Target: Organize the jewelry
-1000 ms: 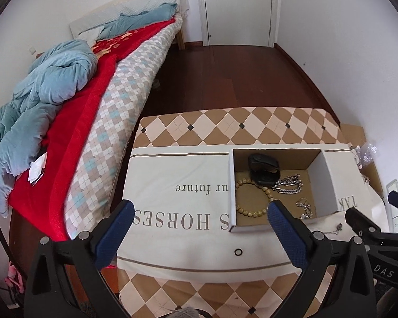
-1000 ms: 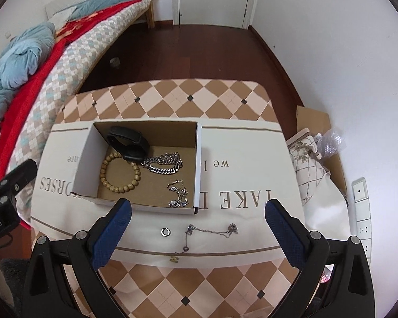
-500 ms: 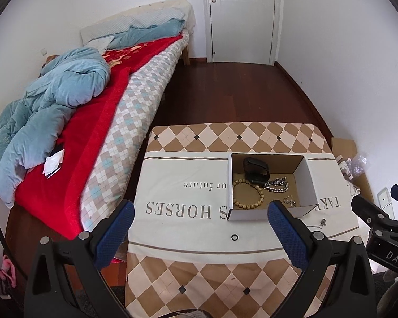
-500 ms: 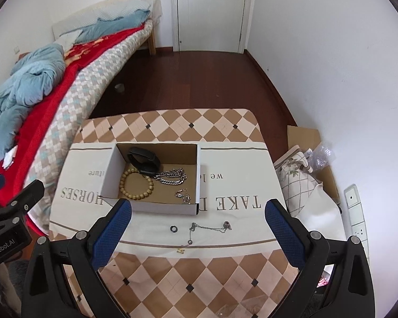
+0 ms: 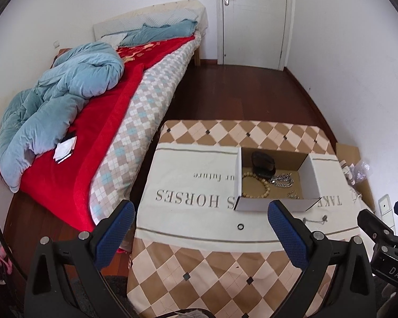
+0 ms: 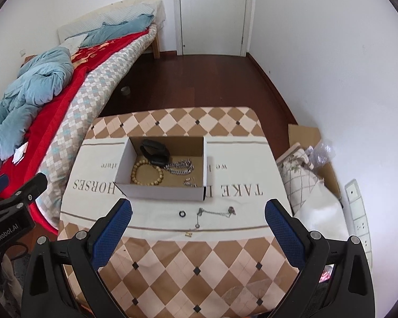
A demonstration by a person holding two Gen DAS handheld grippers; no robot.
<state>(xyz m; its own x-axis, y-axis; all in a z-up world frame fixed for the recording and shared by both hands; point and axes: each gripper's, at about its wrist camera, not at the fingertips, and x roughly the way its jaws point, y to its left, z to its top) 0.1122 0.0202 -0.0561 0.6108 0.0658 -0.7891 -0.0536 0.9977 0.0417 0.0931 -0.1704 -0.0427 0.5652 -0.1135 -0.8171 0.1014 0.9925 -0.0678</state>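
Observation:
An open cardboard box [image 6: 161,193] [image 5: 276,204] stands on the cloth-covered table [image 6: 199,259]. It holds a wooden bead bracelet [image 6: 146,173], a black band [image 6: 154,151], a silver chain [image 6: 179,165] and small silver pieces [image 6: 189,182]. In front of the box on the cloth lie a small black ring [image 6: 182,213] [image 5: 240,226], a thin silver necklace [image 6: 215,213] and a tiny gold piece [image 6: 189,234]. My left gripper [image 5: 199,222] and right gripper [image 6: 198,220] are both open and empty, held above the table's near edge, well back from the box.
A bed [image 5: 92,111] with a red blanket and a blue quilt stands to the left of the table. A bag and flat cardboard [image 6: 310,169] lie on the floor at the right by the wall. A closed door [image 6: 212,13] is at the back.
Both grippers have pulled back and up from the table, so the box and jewelry look smaller and farther away. Nothing on the table has moved.

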